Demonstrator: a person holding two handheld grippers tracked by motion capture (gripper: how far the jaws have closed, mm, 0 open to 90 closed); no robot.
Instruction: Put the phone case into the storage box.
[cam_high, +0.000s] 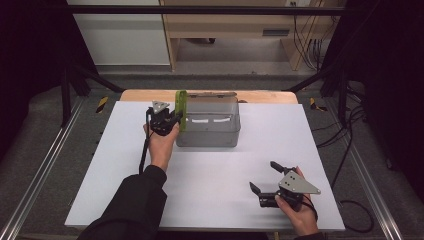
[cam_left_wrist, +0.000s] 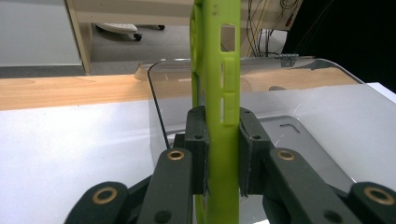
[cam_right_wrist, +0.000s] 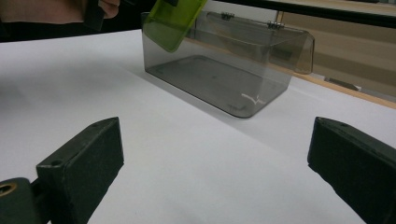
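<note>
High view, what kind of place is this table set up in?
Probably a lab or workshop recording station: a white table framed by black metal rails, loose cables at a wooden bench behind, and a person working with a handheld tool.

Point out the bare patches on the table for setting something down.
Free: the white sheet between clear box and right gripper, plus its right side. Crowded: the box's left end, where the left gripper holds the green case.

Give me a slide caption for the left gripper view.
Left gripper clamps an upright green phone case beside the clear plastic box.
</note>
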